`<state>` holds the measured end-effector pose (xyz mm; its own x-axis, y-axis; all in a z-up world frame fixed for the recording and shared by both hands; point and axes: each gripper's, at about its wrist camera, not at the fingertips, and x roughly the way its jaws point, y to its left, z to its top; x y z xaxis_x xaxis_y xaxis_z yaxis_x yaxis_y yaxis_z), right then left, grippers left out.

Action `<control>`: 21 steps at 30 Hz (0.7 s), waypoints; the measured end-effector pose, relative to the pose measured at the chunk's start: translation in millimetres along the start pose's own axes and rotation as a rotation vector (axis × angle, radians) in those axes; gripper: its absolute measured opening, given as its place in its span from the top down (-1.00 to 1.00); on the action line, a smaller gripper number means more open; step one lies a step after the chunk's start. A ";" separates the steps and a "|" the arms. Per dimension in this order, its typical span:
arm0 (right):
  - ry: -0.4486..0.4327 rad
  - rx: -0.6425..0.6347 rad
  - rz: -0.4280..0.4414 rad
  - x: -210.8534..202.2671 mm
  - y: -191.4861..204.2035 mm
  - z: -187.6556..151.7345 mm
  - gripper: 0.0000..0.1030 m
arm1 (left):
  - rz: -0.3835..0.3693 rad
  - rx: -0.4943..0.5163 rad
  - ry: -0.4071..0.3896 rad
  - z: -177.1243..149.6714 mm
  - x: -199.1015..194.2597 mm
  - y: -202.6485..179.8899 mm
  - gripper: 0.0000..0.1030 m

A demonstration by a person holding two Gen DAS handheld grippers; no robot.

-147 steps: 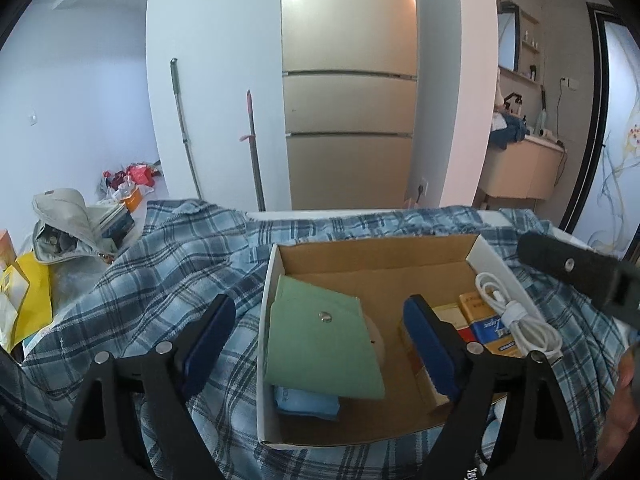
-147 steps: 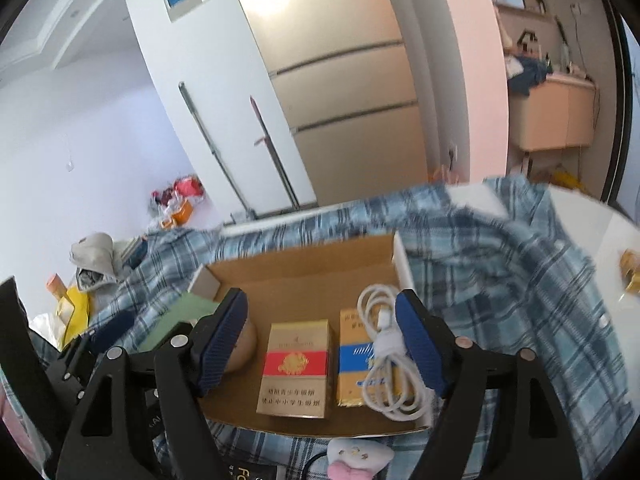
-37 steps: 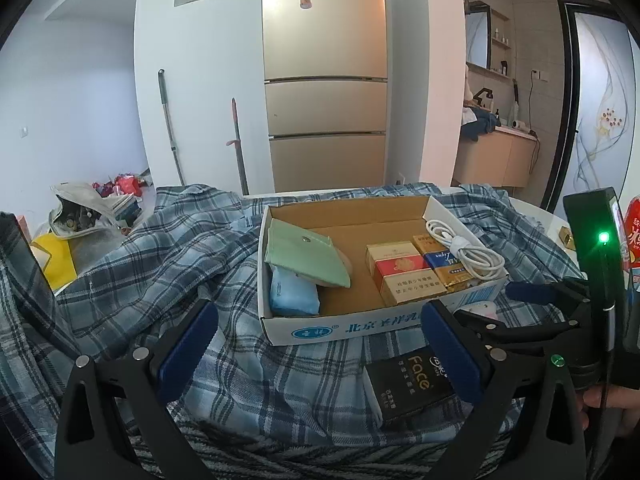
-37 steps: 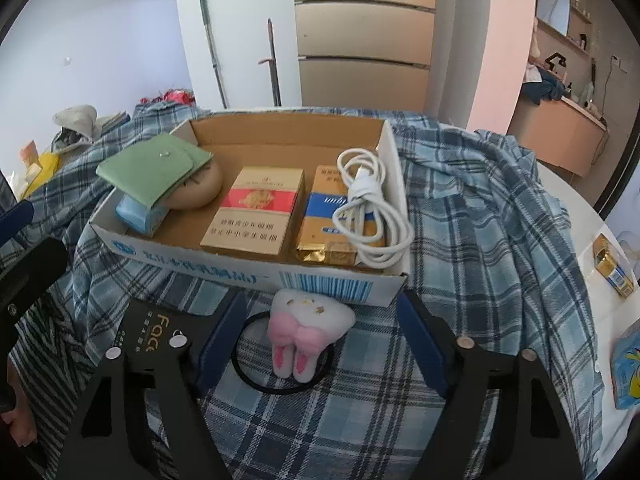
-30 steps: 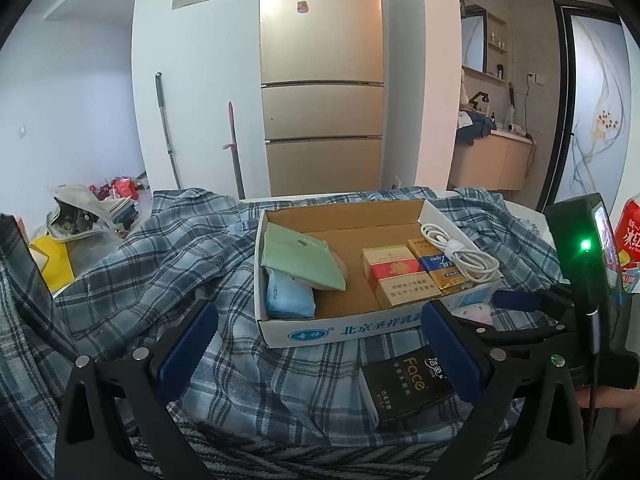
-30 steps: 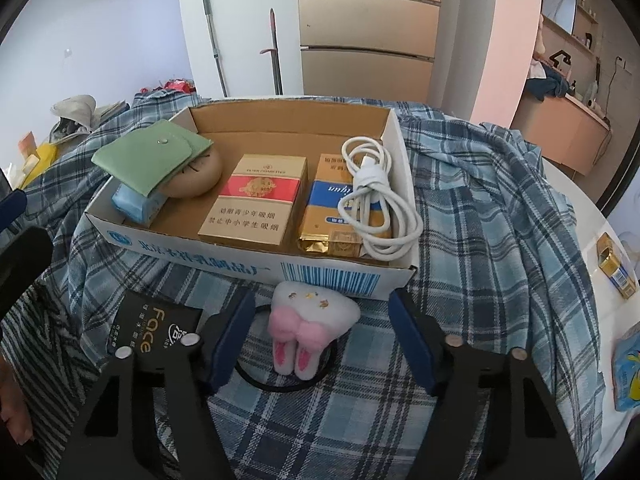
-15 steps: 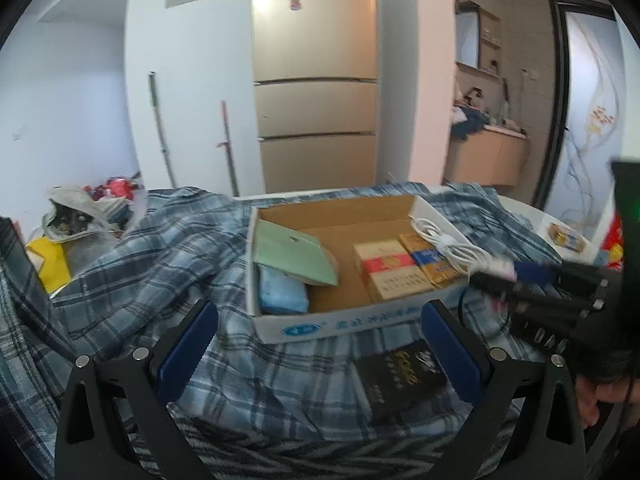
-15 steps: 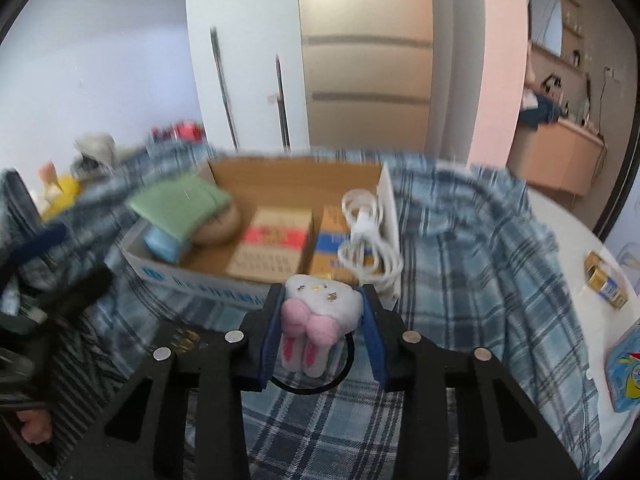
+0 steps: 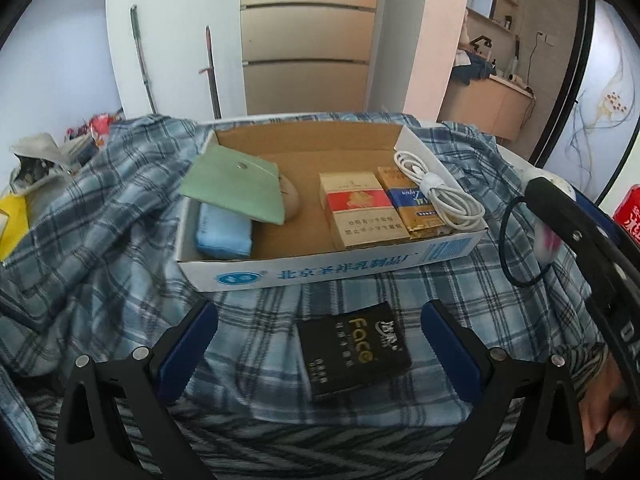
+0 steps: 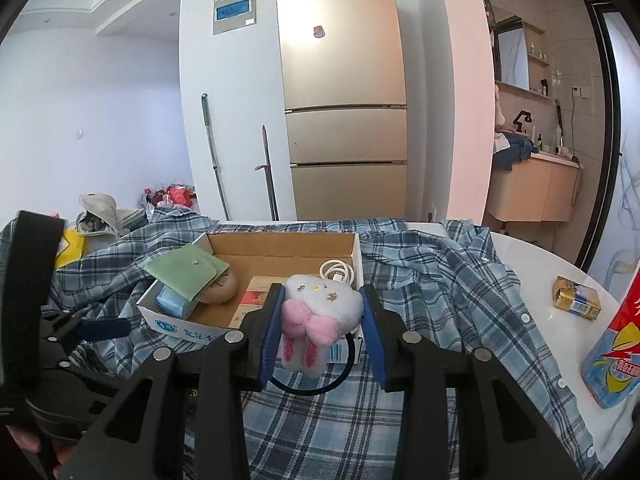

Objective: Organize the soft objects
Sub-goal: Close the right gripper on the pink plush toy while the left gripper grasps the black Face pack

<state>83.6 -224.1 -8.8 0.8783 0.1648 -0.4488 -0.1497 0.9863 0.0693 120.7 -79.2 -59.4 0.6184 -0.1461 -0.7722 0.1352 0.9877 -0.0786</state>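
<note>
White plush toy sits clamped in the right gripper fingers, lifted just before the cardboard box; next comes carrying it over the rim. Left gripper fingers stand apart around the black packet.

The right gripper is clamped on a white plush toy with pink bow, raised above the open cardboard box. The left gripper, jaws wide apart, hangs before that box.
</note>
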 end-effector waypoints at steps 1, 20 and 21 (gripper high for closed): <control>-0.003 0.001 -0.003 -0.3 -0.5 -0.9 0.29 | 0.002 0.004 0.006 0.1 2.2 -2.9 -0.99; 0.006 0.012 -0.010 0.7 -3.7 -1.5 0.29 | -0.003 0.052 0.162 -11.8 39.1 -11.5 -0.83; 0.005 0.012 -0.010 0.8 -3.7 -1.4 0.29 | -0.007 0.045 0.166 -11.4 39.6 -9.9 -0.83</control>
<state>84.2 -227.7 -10.7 0.8772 0.1553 -0.4544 -0.1355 0.9879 0.0760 135.1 -94.1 -96.4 0.4818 -0.1379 -0.8654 0.1761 0.9826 -0.0585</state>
